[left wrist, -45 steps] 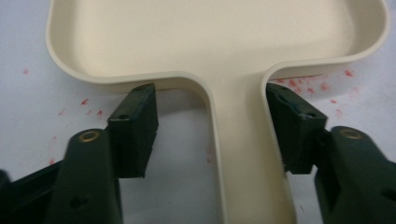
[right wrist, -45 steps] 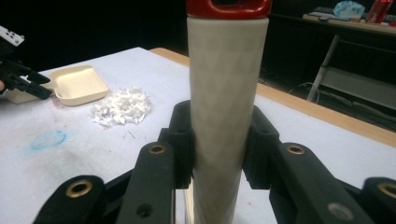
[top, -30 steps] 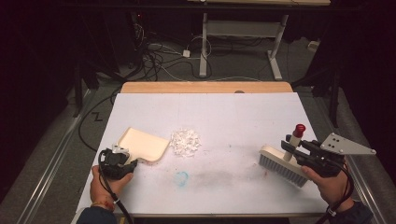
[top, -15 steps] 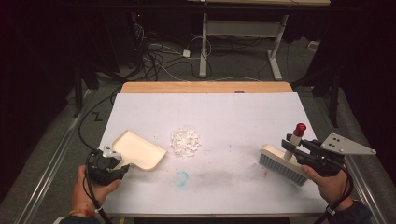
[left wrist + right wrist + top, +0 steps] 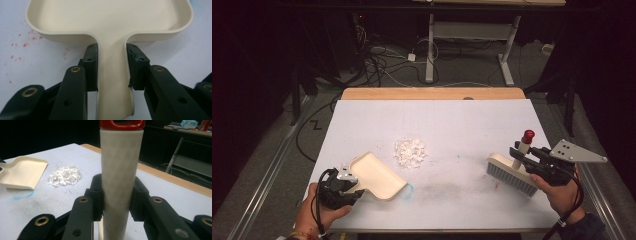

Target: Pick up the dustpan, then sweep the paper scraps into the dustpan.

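Observation:
A cream dustpan [image 5: 379, 175] lies on the white table near its front left; its handle [image 5: 112, 75] runs between the jaws of my left gripper [image 5: 346, 186], which is shut on it. A small pile of white scraps [image 5: 410, 152] sits mid-table, just right of the pan's far end, and is also in the right gripper view [image 5: 65, 175]. At the front right, my right gripper [image 5: 524, 159] is shut on the cream handle [image 5: 121, 182] of a brush [image 5: 512, 172] with a red cap [image 5: 528, 135]. The brush's grey bristles rest on the table.
The white sheet [image 5: 462, 120] covers a wooden table whose bare strip [image 5: 432, 93] shows at the far edge. A blue smudge [image 5: 409, 188] marks the sheet by the pan; red specks [image 5: 22, 43] lie beside it. Cables and desk legs stand on the floor beyond.
The left gripper has pulled the dustpan toward the front left, then shifted it slightly right and turned it; its mouth now points away from the scraps. The right gripper and brush stayed still.

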`<control>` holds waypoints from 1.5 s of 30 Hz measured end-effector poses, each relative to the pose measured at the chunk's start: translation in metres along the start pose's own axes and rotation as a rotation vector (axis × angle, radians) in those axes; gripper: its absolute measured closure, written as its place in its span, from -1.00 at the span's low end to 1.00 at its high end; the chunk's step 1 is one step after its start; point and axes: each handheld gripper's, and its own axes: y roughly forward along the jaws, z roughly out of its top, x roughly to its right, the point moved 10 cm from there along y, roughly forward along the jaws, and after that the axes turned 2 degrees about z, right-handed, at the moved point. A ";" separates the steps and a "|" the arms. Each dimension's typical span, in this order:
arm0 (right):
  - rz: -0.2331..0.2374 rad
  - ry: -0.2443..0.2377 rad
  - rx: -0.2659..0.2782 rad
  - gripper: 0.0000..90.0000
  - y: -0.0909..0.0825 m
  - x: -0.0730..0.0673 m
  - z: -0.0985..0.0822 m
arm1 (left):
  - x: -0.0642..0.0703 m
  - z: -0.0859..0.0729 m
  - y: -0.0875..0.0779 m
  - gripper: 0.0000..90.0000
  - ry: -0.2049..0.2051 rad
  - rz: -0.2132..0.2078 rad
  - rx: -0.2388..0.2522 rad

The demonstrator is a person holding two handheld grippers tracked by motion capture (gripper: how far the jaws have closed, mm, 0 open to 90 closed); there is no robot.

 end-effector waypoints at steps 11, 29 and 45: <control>0.027 -0.005 -0.009 0.56 0.039 0.000 0.010 | -0.001 0.001 0.005 0.41 0.001 -0.032 -0.028; 0.035 -0.072 -0.027 0.56 0.129 -0.003 0.067 | -0.001 0.000 0.007 0.41 -0.005 -0.035 -0.026; -0.040 -0.099 -0.029 0.56 0.248 -0.028 0.091 | -0.002 -0.001 0.011 0.41 -0.016 -0.043 -0.040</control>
